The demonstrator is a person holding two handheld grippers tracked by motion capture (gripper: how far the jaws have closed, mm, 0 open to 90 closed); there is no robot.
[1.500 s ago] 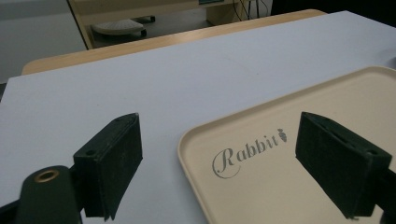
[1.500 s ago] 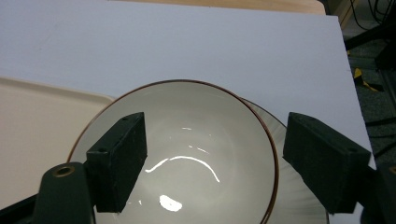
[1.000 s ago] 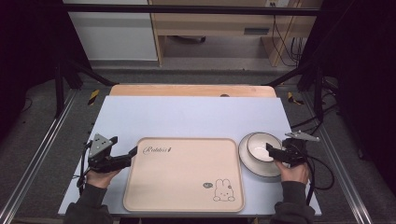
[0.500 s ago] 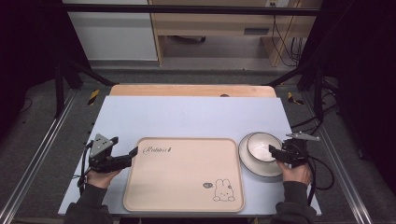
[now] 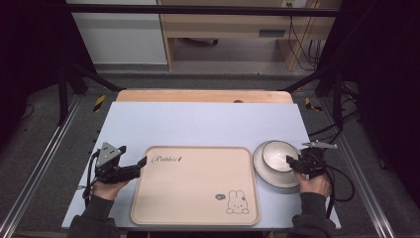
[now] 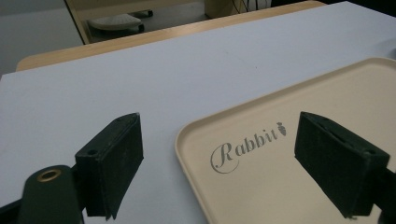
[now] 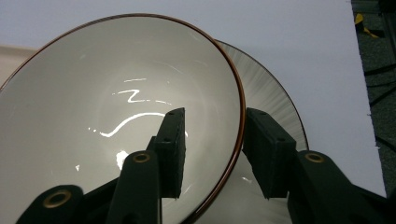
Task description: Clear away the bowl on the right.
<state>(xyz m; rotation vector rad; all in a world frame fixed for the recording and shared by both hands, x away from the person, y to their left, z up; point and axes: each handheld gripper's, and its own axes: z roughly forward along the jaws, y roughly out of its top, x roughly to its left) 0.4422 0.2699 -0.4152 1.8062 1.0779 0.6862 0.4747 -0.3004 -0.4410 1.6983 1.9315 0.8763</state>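
So on my end, starting just off the tray's (image 5: 195, 186) left edge: my left gripper (image 5: 140, 165) sits low over the table (image 5: 198, 124), jaws spread wide with nothing between them. In the left gripper view one jaw hangs over bare table just outside the tray's near-left corner, the other over the tray surface, right by the "Rabbit" lettering (image 6: 245, 147). Not touching the tray as far as I can see.

The tray itself is bare apart from that lettering and a little bunny print (image 5: 236, 202) near its lower right corner.

Just off the tray's right edge there's the white bowl (image 5: 276, 156) sitting on a plate (image 5: 270, 177). My right gripper (image 5: 292, 162) is at the bowl's far-from-tray side, and its jaws have just been closing, with the bowl's brown rim (image 7: 240, 116) between them, one jaw inside the bowl and one outside over the plate. There's a sliver of gap on both sides, so no pinch yet.
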